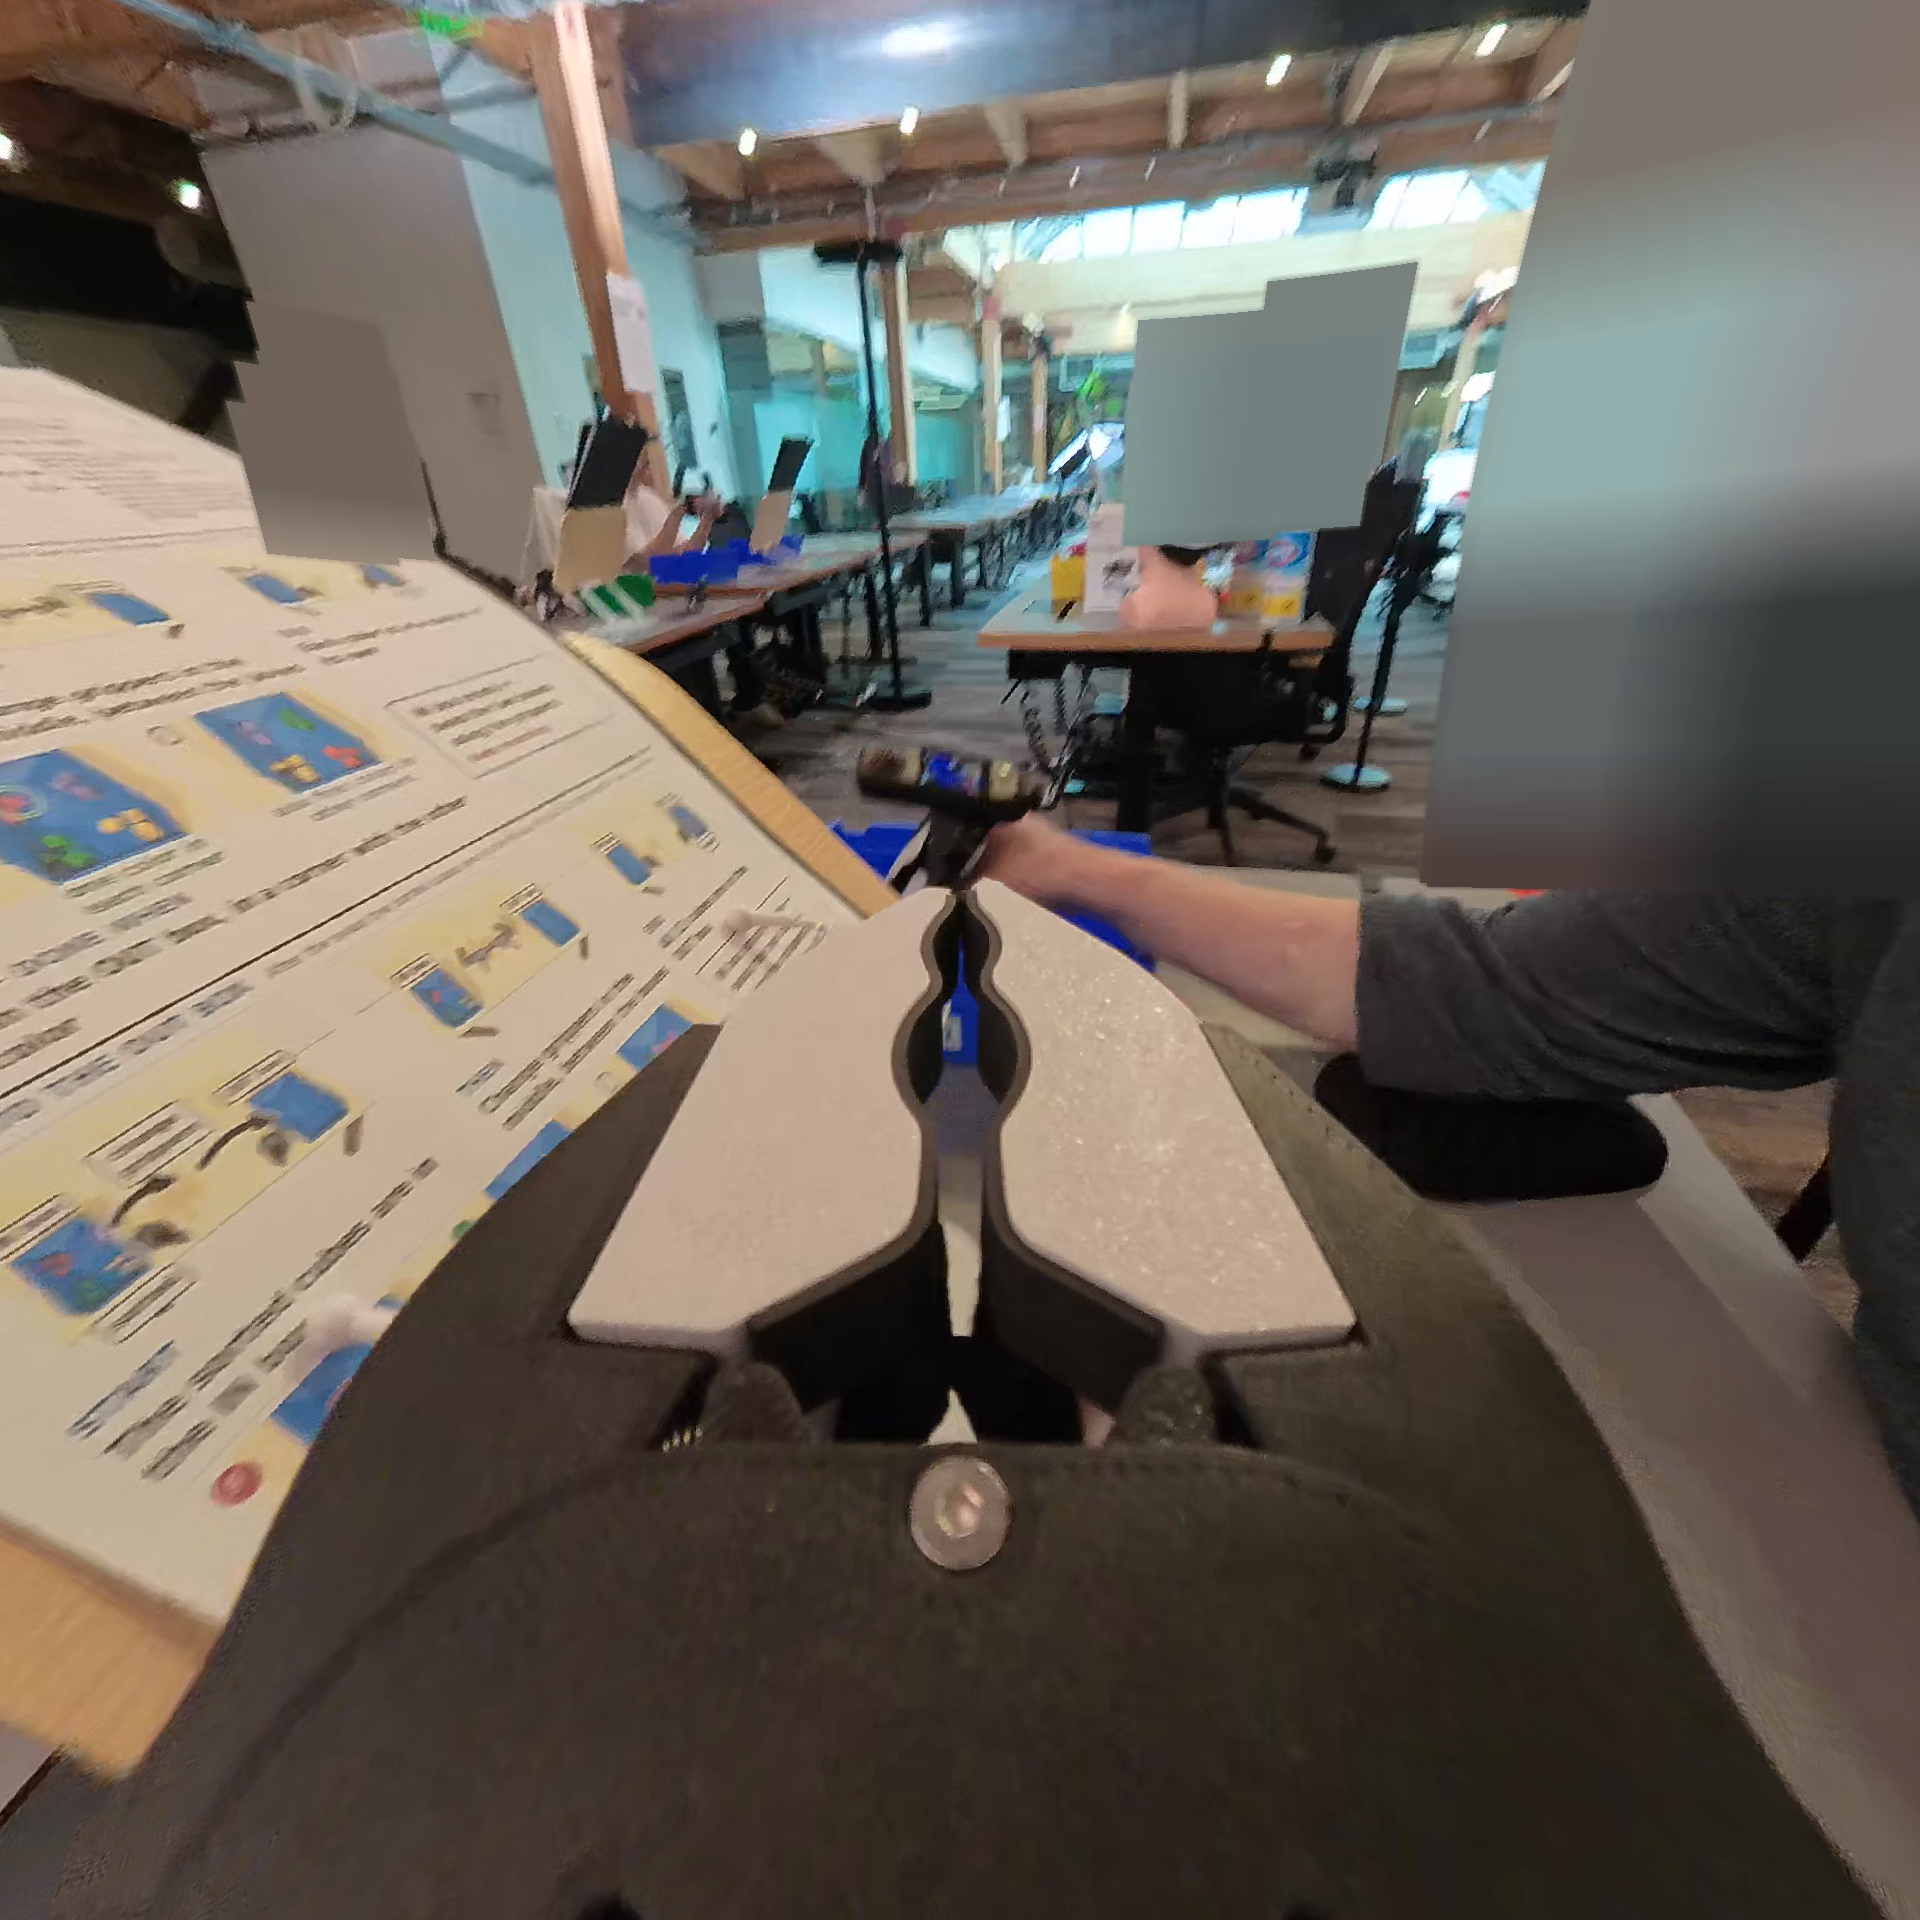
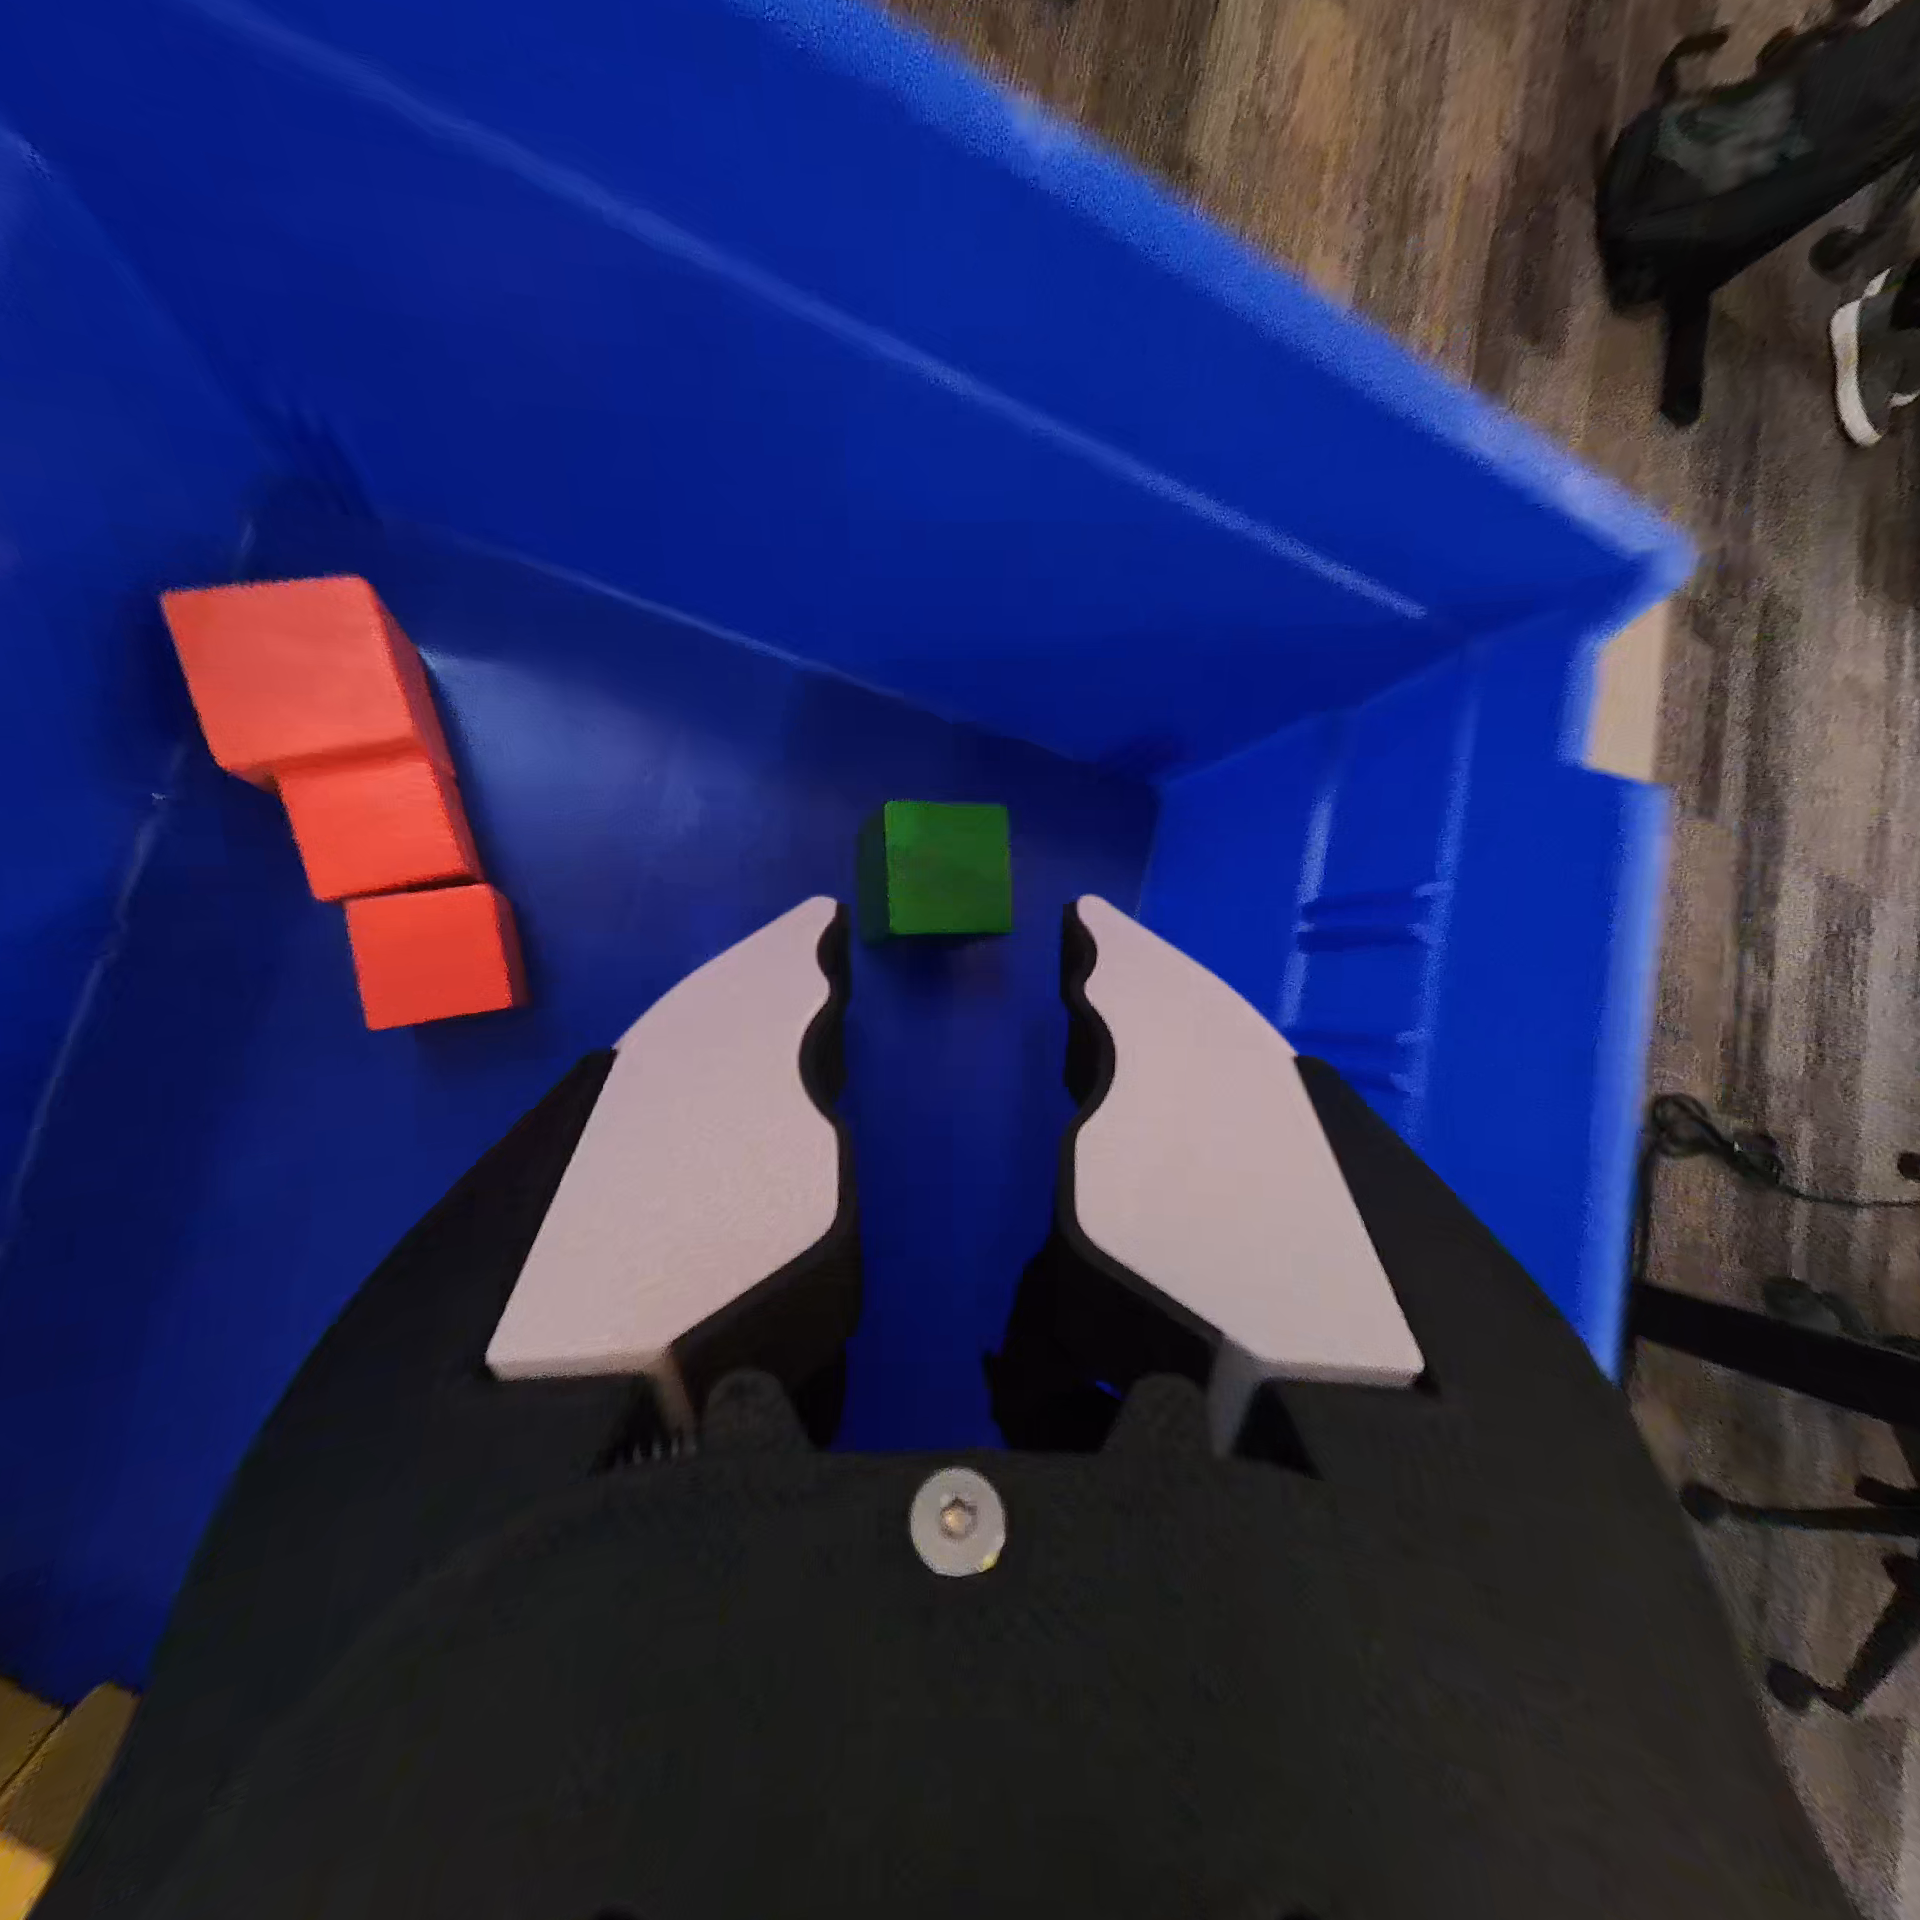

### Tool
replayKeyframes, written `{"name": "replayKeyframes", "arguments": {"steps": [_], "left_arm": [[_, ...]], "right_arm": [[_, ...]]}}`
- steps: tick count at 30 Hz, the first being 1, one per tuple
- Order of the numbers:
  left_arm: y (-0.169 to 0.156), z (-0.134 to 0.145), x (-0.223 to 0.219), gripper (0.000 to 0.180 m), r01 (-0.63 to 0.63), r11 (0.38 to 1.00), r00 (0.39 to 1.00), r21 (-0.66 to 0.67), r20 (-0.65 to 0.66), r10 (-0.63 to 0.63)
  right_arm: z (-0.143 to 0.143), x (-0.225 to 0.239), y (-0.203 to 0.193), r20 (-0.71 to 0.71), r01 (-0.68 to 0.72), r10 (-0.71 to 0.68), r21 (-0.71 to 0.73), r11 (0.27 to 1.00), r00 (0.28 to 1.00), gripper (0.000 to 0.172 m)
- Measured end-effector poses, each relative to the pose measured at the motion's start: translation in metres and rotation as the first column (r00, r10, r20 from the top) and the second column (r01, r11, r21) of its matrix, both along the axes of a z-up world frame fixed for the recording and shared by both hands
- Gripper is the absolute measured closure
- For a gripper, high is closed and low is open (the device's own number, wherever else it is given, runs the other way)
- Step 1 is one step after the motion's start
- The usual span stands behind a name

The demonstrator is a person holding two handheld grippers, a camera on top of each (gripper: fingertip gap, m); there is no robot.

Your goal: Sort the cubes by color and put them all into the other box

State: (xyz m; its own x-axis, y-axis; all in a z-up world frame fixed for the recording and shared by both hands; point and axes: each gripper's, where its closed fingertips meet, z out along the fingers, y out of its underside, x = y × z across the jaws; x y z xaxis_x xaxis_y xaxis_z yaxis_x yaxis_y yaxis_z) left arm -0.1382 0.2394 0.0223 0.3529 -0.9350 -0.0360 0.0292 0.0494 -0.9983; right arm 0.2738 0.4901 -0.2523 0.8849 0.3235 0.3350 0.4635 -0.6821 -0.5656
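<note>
Inside one blue box point(image 2: 935, 436), three red cubes point(image 2: 364, 790) sit in a touching, staggered row at the left of the floor, while a single green cube point(image 2: 940, 868) rests alone to their right, near the far right corner. The right hand-held gripper point(image 2: 951, 914) hangs over the box with its two fingers spread wide and gripping nothing; the green cube lies on the floor just beyond the fingertips, clear of both pads. In the left wrist view, one printed instruction sheet point(image 1: 312, 935) lies on the tabletop point(image 1: 707, 727) at the left. The left hand-held gripper point(image 1: 961, 904) has its two fingertips pressed together on nothing. Beyond it, a person's bare forearm point(image 1: 1195, 935) reaches toward the blue box.
</note>
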Motion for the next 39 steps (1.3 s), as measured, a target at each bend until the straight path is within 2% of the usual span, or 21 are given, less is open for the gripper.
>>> {"name": "replayKeyframes", "arguments": {"steps": [2, 4, 6, 8, 11, 14, 16, 19, 20, 22, 24, 25, 27, 30, 35, 39], "left_arm": [[0.007, -0.008, -0.012, 0.180, -0.047, 0.999, 0.994, -0.015, -0.104, 0.045], [0.025, -0.012, -0.042, 0.178, -0.205, 0.978, 0.959, 0.033, -0.191, 0.208], [0.038, -0.018, -0.075, 0.171, -0.315, 0.945, 0.904, 0.083, -0.276, 0.326], [0.054, -0.036, -0.114, 0.162, -0.430, 0.902, 0.827, 0.041, -0.383, 0.412], [0.068, -0.072, -0.162, 0.154, -0.548, 0.836, 0.721, -0.043, -0.530, 0.446], [0.074, -0.118, -0.205, 0.146, -0.625, 0.777, 0.592, -0.077, -0.696, 0.407], [0.080, -0.143, -0.235, 0.141, -0.705, 0.699, 0.525, -0.119, -0.750, 0.402], [0.078, -0.172, -0.253, 0.138, -0.723, 0.640, 0.564, -0.261, -0.758, 0.328], [0.077, -0.184, -0.259, 0.136, -0.737, 0.609, 0.555, -0.293, -0.776, 0.300], [0.072, -0.212, -0.272, 0.133, -0.772, 0.545, 0.510, -0.327, -0.831, 0.222], [0.066, -0.243, -0.288, 0.131, -0.826, 0.462, 0.426, -0.324, -0.895, 0.135], [0.063, -0.255, -0.289, 0.129, -0.829, 0.441, 0.423, -0.344, -0.901, 0.092], [0.067, -0.266, -0.280, 0.135, -0.812, 0.426, 0.469, -0.398, -0.880, 0.072], [0.065, -0.281, -0.277, 0.133, -0.818, 0.400, 0.460, -0.413, -0.888, 0.024], [0.064, -0.289, -0.269, 0.135, -0.807, 0.388, 0.481, -0.445, -0.877, -0.004], [0.059, -0.302, -0.272, 0.146, -0.816, 0.361, 0.466, -0.452, -0.883, -0.052]], "right_arm": [[0.019, -0.007, 0.000, -0.043, -0.023, 0.025, 0.048, 0.999, 0.999, 0.134], [0.042, -0.012, -0.001, -0.061, -0.033, 0.040, 0.108, 0.994, 0.997, 0.135], [0.067, -0.019, -0.003, -0.063, -0.056, 0.069, 0.181, 0.982, 0.996, 0.136], [0.087, -0.030, -0.006, -0.084, -0.085, 0.106, 0.231, 0.969, 0.991, 0.137], [0.108, -0.045, -0.012, -0.061, -0.146, 0.171, 0.291, 0.945, 0.983, 0.137], [0.123, -0.055, -0.016, -0.045, -0.178, 0.204, 0.334, 0.926, 0.978, 0.140], [0.125, -0.061, -0.019, -0.066, -0.192, 0.226, 0.330, 0.924, 0.972, 0.140], [0.129, -0.065, -0.021, -0.062, -0.197, 0.231, 0.340, 0.920, 0.971, 0.141], [0.128, -0.067, -0.022, -0.057, -0.199, 0.230, 0.334, 0.921, 0.971, 0.140], [0.130, -0.072, -0.022, -0.045, -0.215, 0.245, 0.346, 0.913, 0.968, 0.141], [0.128, -0.077, -0.024, -0.035, -0.230, 0.256, 0.337, 0.913, 0.966, 0.141], [0.128, -0.079, -0.024, -0.027, -0.239, 0.263, 0.336, 0.911, 0.964, 0.142], [0.128, -0.081, -0.025, -0.018, -0.244, 0.265, 0.333, 0.911, 0.964, 0.141], [0.129, -0.082, -0.025, -0.025, -0.244, 0.268, 0.339, 0.909, 0.963, 0.142], [0.128, -0.081, -0.025, -0.023, -0.245, 0.268, 0.334, 0.910, 0.963, 0.142], [0.128, -0.084, -0.026, -0.020, -0.254, 0.276, 0.335, 0.908, 0.961, 0.142]]}}
